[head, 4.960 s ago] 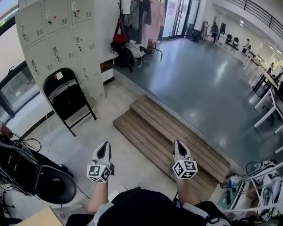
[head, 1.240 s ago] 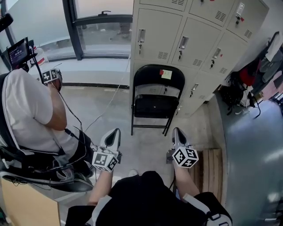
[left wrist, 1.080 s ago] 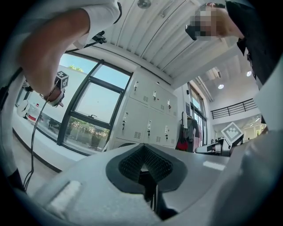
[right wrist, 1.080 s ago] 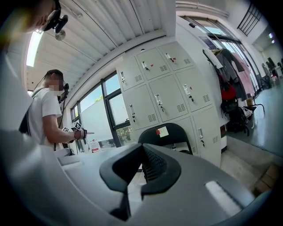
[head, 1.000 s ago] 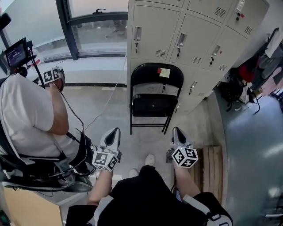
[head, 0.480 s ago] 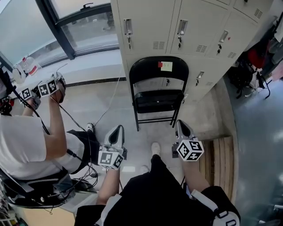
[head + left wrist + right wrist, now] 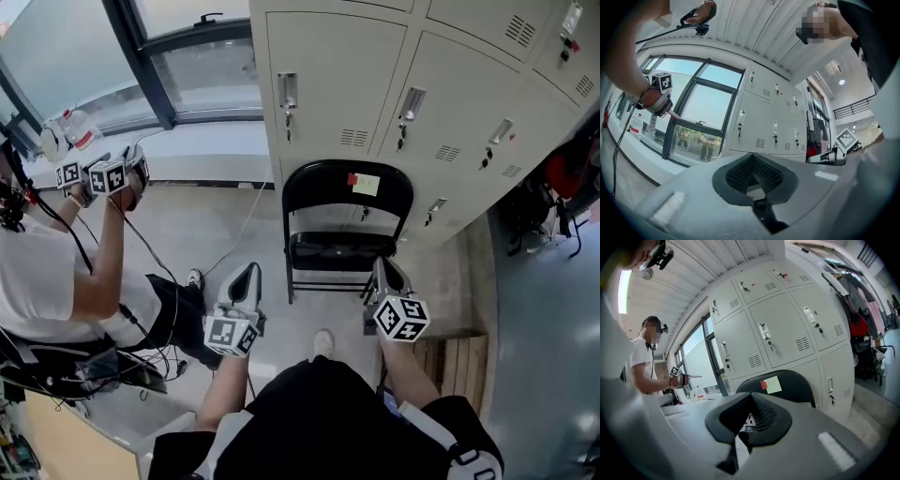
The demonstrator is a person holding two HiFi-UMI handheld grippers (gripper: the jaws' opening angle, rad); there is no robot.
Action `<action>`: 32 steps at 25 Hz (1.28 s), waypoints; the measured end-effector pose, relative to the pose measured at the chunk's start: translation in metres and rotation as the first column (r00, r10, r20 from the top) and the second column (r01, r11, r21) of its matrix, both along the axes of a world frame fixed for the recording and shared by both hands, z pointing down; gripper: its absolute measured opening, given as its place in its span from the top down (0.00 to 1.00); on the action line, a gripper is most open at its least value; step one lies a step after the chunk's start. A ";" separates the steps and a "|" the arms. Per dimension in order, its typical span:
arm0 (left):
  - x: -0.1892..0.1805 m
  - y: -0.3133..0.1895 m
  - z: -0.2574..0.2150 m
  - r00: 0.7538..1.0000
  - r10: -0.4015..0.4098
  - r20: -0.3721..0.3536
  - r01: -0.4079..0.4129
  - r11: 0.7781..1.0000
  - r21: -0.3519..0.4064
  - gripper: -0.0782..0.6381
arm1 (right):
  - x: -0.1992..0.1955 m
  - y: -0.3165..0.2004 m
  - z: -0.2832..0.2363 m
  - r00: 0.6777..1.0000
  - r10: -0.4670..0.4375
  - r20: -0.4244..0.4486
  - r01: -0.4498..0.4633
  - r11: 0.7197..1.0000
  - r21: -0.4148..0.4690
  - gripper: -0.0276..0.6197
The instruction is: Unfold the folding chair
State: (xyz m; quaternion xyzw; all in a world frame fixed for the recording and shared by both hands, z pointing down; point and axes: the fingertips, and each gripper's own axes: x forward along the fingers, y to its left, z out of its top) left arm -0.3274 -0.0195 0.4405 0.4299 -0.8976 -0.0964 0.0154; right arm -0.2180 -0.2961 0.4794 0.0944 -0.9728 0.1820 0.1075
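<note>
Lockers (image 7: 375, 75) line the wall, all doors shut with keys in the locks, so their contents are hidden. The folding chair (image 7: 347, 220) stands on the floor at the foot of the lockers, back against them. It looks still folded, with the seat tipped up near the frame. Its long axis is upright, the backrest on top, and its front faces the person. A yellow note (image 7: 366, 185) is stuck on the backrest.

The left gripper (image 7: 246, 277) has its jaws pressed together and holds nothing (the floor ahead of it is bare). The right gripper (image 7: 386, 272) is pressed together too, also empty, and sits just in front of the chair's leg on that side; contact is unclear.

A seated person (image 7: 47, 272) at the left holds another gripper set (image 7: 108, 173) by the window (image 7: 187, 56). A cable (image 7: 239, 234) trails across the floor left of the chair. A wooden step (image 7: 455, 361) lies to the right, and bags (image 7: 562, 187) sit at the far right edge.
</note>
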 end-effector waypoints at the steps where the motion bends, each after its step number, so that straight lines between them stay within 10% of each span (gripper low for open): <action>1: -0.006 -0.003 -0.002 1.000 -0.006 0.004 0.006 1.000 0.001 0.89 | -0.010 -0.001 -0.001 1.000 -0.018 0.002 0.018 1.000 0.003 0.95; 15: -0.051 -0.058 -0.002 0.999 -0.048 0.001 0.048 0.999 -0.001 0.89 | -0.062 -0.057 0.001 0.999 -0.040 -0.010 0.040 0.999 -0.022 0.95; 32: -0.122 -0.114 0.019 0.985 0.166 -0.040 -0.168 0.985 -0.046 0.89 | -0.082 -0.078 0.025 0.988 0.142 -0.066 -0.148 0.985 -0.092 0.95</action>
